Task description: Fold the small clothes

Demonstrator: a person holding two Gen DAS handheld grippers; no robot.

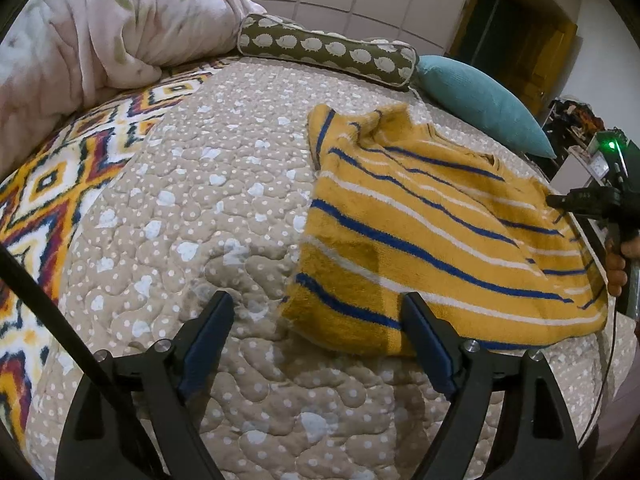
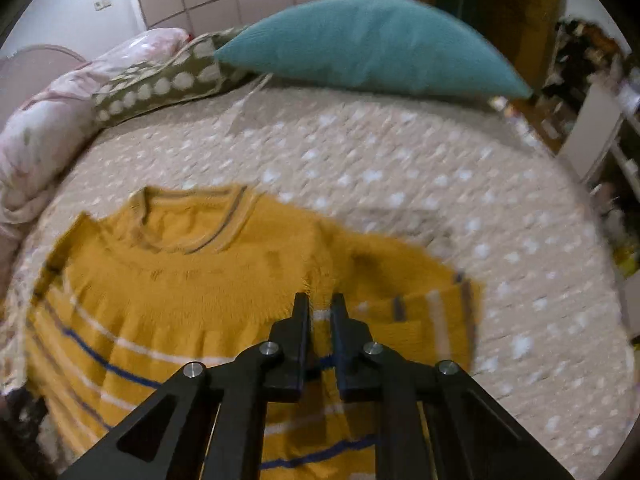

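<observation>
A: Where is the sweater (image 1: pixel 432 224)?

B: On the bed (image 1: pixel 224 208), spread over the dotted beige quilt, toward the right side as the left wrist view has it. It is mustard yellow with blue and white stripes. The collar (image 2: pixel 188 220) points toward the teal pillow (image 2: pixel 372 48).

A: And the left tongs (image 1: pixel 318 312)?

B: Wide open, holding nothing. One finger is over bare quilt, the other over the near edge of the sweater, whose corner lies between them.

A: The right tongs (image 2: pixel 320 304)?

B: Nearly closed, with only a thin gap between the tips. They sit over the sweater near the shoulder; that view is blurred. In the left wrist view they lie at the sweater's far edge, which looks slightly lifted there, so they seem to pinch the fabric. A hand (image 1: pixel 618 260) grips their handle.

A: Anything else on the bed?

B: A pink blanket (image 1: pixel 100 28), a patterned bolster (image 1: pixel 324 50) and a zigzag throw (image 1: pixel 60 168).
</observation>
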